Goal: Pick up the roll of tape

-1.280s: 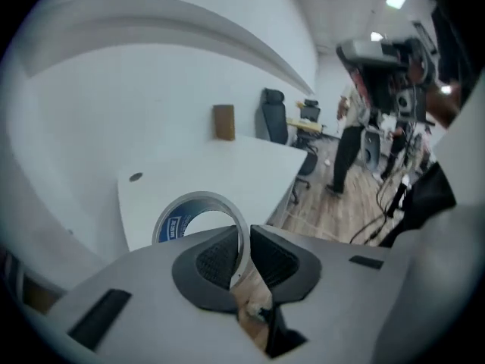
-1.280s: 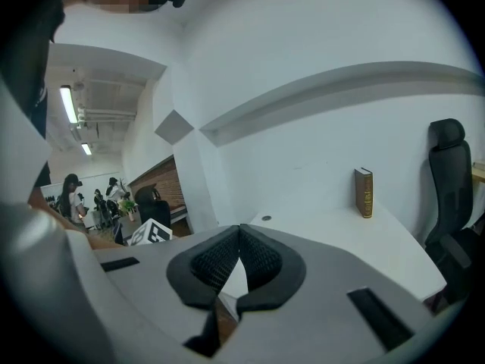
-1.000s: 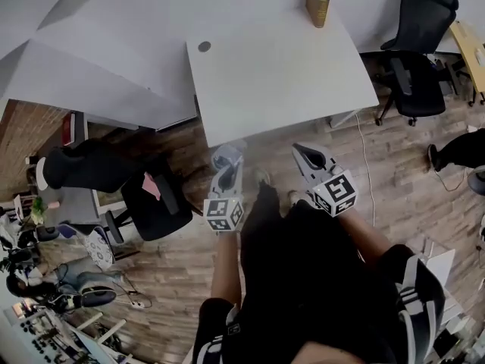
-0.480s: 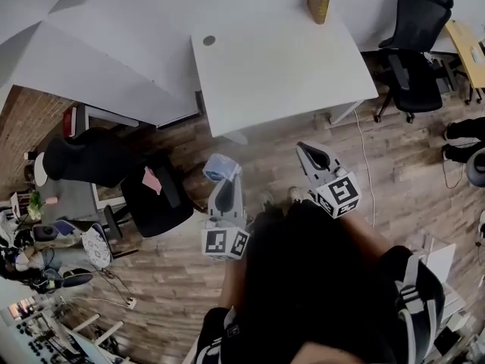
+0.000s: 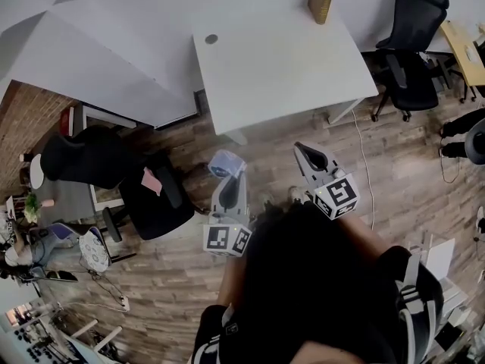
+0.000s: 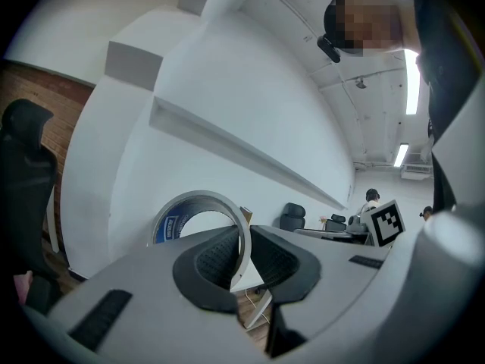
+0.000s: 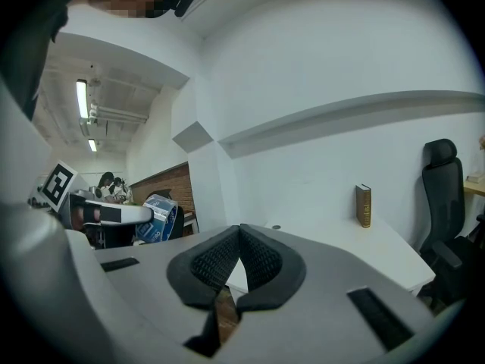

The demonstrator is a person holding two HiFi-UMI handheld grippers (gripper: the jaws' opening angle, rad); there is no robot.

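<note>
The roll of tape [image 5: 226,163], silvery grey with a blue label inside the ring, hangs in the air over the wooden floor, short of the white table [image 5: 280,59]. My left gripper [image 5: 227,179] is shut on its wall: in the left gripper view one pad sits inside the ring and one outside the tape [image 6: 168,220], at the left gripper's tips [image 6: 244,237]. My right gripper [image 5: 303,149] is held beside it, to the right, shut with nothing between its pads [image 7: 239,237]. The right gripper view shows the tape [image 7: 159,217] at its left.
A brown book [image 5: 318,0] stands upright at the table's far edge, and a small dark disc [image 5: 211,39] lies near its left corner. Black office chairs stand at the right [image 5: 413,59] and at the left [image 5: 151,199]. A cable [image 5: 364,165] runs across the floor.
My left gripper has risen with the tape and drawn back from the table's edge towards my body. The right gripper has shifted only slightly.
</note>
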